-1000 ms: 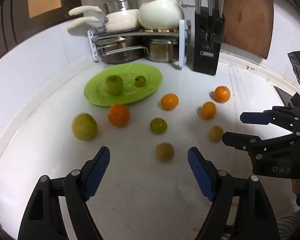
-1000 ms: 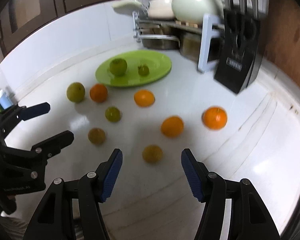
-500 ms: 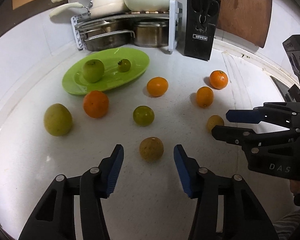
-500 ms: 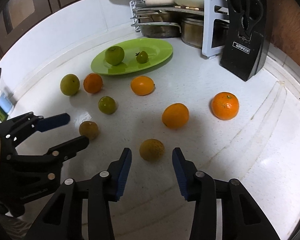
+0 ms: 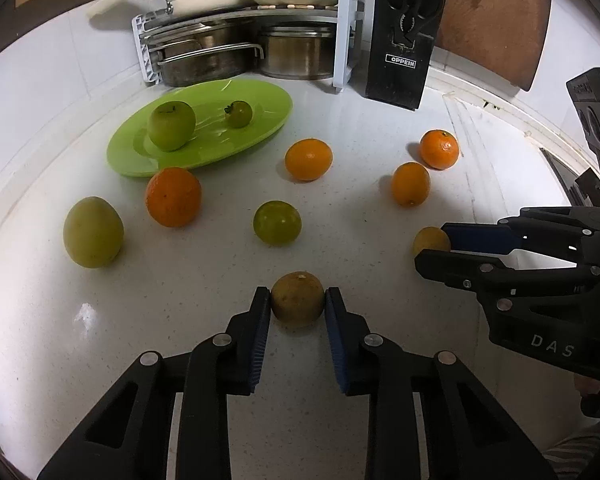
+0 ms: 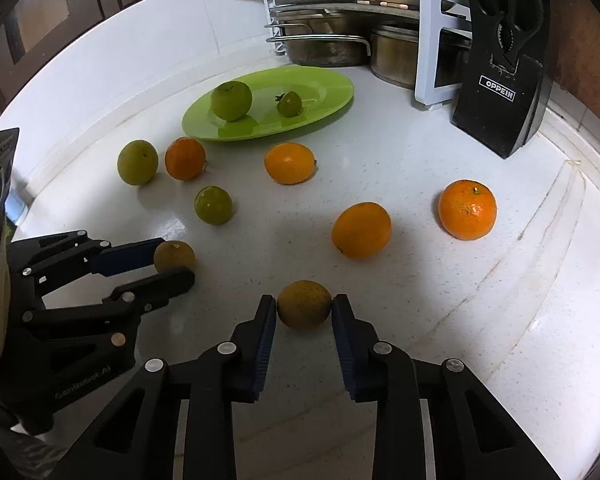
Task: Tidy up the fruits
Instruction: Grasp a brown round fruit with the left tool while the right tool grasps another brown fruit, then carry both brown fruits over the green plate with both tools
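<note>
My left gripper (image 5: pixel 297 299) is shut on a small brown fruit (image 5: pixel 297 310) that rests on the white counter, with both blue pads against its sides. My right gripper (image 6: pixel 305 305) is shut the same way on a second brownish fruit (image 6: pixel 305 300), just to the right of the first. Each gripper also shows side-on in the other's view. A green plate (image 5: pixel 260 96) at the back holds a green apple (image 5: pixel 171 125) and a small green tomato (image 5: pixel 239 113). Several oranges, such as one (image 5: pixel 173 196) near the plate, and two green fruits (image 5: pixel 277 222) lie loose between.
A rack of pots (image 5: pixel 236 52) and a black knife block (image 5: pixel 404 52) stand against the back wall, with a wooden board (image 5: pixel 496 16) beside them. The white wall curves round the left side. A raised counter edge (image 6: pixel 560 216) runs along the right.
Both grippers came down and forward over their brown fruits, and their jaws went from wide open to shut on them. The other fruits have not moved.
</note>
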{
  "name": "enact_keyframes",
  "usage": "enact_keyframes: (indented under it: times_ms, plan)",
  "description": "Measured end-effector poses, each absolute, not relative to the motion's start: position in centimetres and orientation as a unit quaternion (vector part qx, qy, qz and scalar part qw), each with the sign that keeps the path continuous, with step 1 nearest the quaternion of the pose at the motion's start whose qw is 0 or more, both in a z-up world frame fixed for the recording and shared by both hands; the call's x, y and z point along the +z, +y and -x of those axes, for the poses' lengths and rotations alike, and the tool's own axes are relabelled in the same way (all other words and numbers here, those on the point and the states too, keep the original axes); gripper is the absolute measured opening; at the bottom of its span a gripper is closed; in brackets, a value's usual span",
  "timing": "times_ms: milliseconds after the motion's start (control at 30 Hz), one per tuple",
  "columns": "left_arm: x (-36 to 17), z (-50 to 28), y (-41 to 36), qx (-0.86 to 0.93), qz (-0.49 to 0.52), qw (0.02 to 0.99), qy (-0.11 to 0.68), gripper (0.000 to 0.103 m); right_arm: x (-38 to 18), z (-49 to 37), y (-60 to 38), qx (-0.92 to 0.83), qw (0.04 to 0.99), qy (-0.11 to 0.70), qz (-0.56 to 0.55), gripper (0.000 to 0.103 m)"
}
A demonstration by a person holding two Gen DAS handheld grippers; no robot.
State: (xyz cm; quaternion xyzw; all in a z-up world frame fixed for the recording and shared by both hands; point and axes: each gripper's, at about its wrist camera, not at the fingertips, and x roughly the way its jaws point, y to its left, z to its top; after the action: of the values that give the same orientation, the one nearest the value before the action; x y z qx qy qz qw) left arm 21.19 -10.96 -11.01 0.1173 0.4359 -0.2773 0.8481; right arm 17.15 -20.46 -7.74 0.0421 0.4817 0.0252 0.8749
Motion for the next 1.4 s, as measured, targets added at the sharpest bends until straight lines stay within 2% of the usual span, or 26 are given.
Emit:
enact_keyframes:
  times_ms: [467, 867, 1400]
  plan:
    - [-10.1, -20.9, -10.6, -0.276, -0.107, 0.854, 0.427, 0.028, -7.1, -16.9, -20.2, 0.034, 0.879, 0.474, -0.038, 0.030]
    - [-6.5, -21.5, -9.6, -0.264, -0.095, 0.875, 0.393, 0.028, -3.4, -17.9, -19.5, 0.050, 0.903, 0.425, -0.022, 0.030]
    - [-3.2, -28.6, -8.3, -0.241, -0.097, 0.894, 0.364, 0.028, 0.2, -26.5, -18.5, 0.085, 0.915, 0.394, 0.016, 0.030]
